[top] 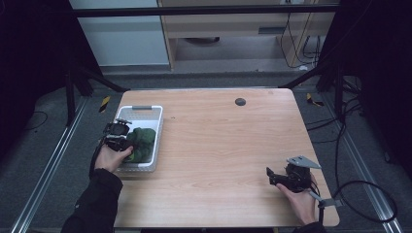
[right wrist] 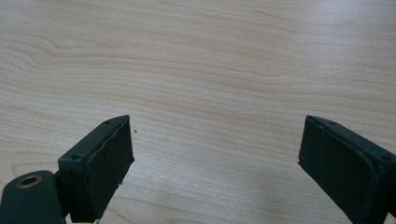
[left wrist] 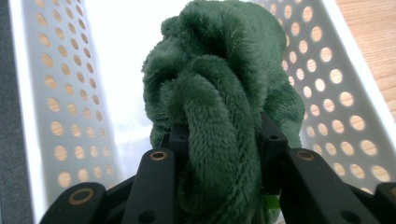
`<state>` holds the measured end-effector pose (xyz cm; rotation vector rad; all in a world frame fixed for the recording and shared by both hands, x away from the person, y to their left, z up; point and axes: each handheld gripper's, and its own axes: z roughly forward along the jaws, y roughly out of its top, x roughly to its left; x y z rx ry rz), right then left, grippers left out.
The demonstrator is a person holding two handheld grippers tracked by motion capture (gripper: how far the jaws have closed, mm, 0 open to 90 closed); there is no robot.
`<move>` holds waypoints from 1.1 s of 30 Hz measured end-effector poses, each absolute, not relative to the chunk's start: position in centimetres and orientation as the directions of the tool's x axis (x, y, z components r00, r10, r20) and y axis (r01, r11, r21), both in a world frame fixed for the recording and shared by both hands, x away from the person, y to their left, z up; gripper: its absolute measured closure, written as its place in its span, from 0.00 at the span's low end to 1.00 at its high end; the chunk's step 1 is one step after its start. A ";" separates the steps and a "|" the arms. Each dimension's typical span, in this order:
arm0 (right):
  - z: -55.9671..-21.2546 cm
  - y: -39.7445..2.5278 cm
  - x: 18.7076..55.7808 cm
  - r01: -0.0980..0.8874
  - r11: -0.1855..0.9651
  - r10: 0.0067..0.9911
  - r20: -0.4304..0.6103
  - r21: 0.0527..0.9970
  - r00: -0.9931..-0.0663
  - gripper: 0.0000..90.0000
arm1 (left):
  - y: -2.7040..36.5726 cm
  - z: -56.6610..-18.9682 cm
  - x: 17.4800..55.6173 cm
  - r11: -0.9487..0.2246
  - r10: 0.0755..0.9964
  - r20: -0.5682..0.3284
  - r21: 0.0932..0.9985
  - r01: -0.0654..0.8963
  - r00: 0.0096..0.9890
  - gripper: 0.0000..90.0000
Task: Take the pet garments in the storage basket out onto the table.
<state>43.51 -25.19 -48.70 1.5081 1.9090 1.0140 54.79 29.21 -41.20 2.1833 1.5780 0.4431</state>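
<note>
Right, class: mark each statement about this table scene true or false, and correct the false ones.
1. The left gripper is shut on the green plush cloth. True.
2. The green plush cloth is over the white perforated basket. True.
3. The right gripper holds a cloth. False: its jaws stand wide apart with nothing but bare wooden table between them.
4. The white perforated basket sits at the table's right edge. False: in the high view it sits at the left edge.
5. The two grippers touch each other. False: they are far apart, at opposite sides of the table.
</note>
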 end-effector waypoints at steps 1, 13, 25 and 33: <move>-48.7 -25.2 43.5 0.588 0.112 0.964 0.057 0.801 -0.261 0.11 | 29.3 -40.8 54.6 -0.276 0.950 0.020 0.517 0.810 0.311 0.74; -48.6 -25.2 43.5 0.585 0.114 0.963 0.054 0.803 -0.263 0.11 | 29.7 -38.1 53.3 -0.269 0.948 0.025 0.597 0.756 0.318 0.75; -48.6 -25.2 43.5 0.585 0.115 0.963 0.054 0.803 -0.264 0.11 | 29.6 -36.1 52.4 -0.286 0.940 0.040 0.631 0.721 0.338 0.75; -48.6 -25.3 43.5 0.584 0.109 0.961 0.065 0.804 -0.268 0.11 | 29.7 -34.7 51.8 -0.301 0.933 0.048 0.649 0.699 0.357 0.75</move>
